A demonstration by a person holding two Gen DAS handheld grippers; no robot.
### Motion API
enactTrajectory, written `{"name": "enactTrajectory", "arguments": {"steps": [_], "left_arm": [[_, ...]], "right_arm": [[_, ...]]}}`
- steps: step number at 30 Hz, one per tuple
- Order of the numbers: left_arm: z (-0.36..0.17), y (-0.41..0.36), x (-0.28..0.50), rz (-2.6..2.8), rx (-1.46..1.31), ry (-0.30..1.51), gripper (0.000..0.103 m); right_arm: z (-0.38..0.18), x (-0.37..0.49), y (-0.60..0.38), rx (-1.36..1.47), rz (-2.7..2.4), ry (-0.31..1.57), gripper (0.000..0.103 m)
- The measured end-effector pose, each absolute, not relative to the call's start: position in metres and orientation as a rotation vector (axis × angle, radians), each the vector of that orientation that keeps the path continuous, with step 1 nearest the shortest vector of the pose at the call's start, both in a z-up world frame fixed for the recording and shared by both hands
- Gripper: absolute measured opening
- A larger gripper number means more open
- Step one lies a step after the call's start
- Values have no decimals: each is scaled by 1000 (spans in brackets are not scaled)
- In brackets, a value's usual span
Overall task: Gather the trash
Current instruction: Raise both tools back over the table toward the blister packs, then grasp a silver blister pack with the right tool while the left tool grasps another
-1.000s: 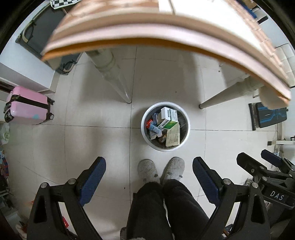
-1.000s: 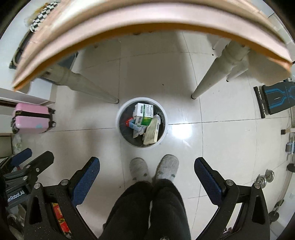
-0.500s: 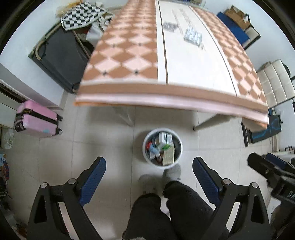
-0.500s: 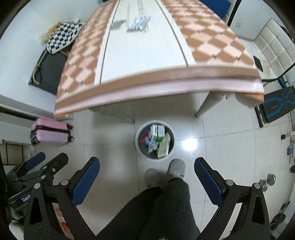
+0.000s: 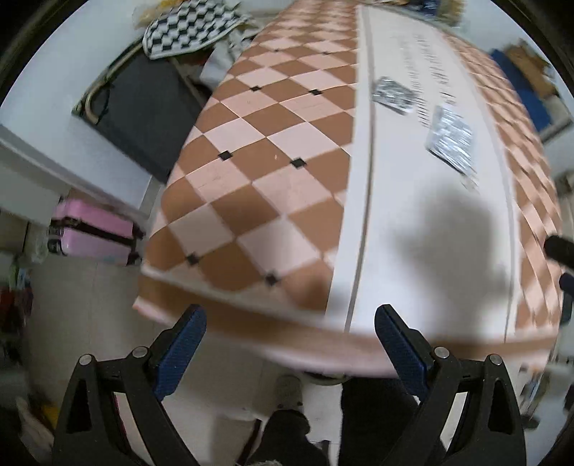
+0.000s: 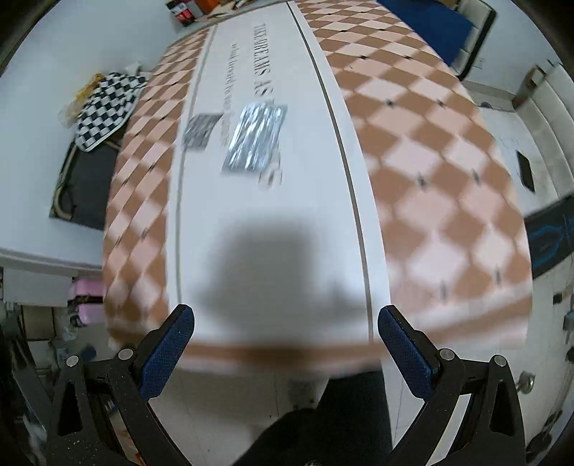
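Observation:
Two silver foil blister packs lie on the white centre strip of the table. In the left wrist view the larger foil pack is right of the smaller foil pack. In the right wrist view the large foil pack sits beside the small dark one. My left gripper is open and empty, hovering over the table's near edge. My right gripper is likewise open and empty above that edge. Both packs lie well ahead of the fingers. The bin is hidden under the table.
The table has a brown and pink checked cloth with printed lettering down its middle. A pink suitcase and a dark folded cot with a checked cloth stand at the left. The person's dark trouser legs are below.
Both grippers rose from over the floor bin up to above the table edge. The bin and the person's slippers have slid out of sight; the foil packs now show closer. Jaws stayed open.

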State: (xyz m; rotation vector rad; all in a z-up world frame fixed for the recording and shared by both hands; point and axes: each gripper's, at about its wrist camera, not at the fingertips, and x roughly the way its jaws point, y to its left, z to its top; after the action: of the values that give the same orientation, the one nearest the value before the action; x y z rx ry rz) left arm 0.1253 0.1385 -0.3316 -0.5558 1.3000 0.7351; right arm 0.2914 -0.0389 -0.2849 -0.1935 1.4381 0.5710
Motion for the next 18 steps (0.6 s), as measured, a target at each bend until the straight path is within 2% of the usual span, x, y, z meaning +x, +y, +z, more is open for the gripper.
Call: {"name": "enactTrajectory", "arguments": {"steps": [6, 7, 8, 9, 15, 18], "left_arm": [[-362, 184, 176, 855, -610, 1356, 96], [-365, 190, 181, 872, -613, 1360, 96], [-369, 196, 185, 888, -614, 1363, 96], [-372, 203, 189, 903, -617, 1369, 96], [-382, 220, 195, 939, -615, 1391, 96], [-387, 224, 195, 944, -608, 1407, 96]], "right_arm": [[-344, 406, 54, -203, 528, 1519, 103], [-353, 417, 66, -210, 521, 1532, 102], [-364, 429, 82, -228, 509, 1542, 96], [-372, 436, 93, -244, 497, 1549, 92], [-394, 441, 137, -390, 411, 1539, 95], [-395, 435, 142, -430, 391, 1491, 91]]}}
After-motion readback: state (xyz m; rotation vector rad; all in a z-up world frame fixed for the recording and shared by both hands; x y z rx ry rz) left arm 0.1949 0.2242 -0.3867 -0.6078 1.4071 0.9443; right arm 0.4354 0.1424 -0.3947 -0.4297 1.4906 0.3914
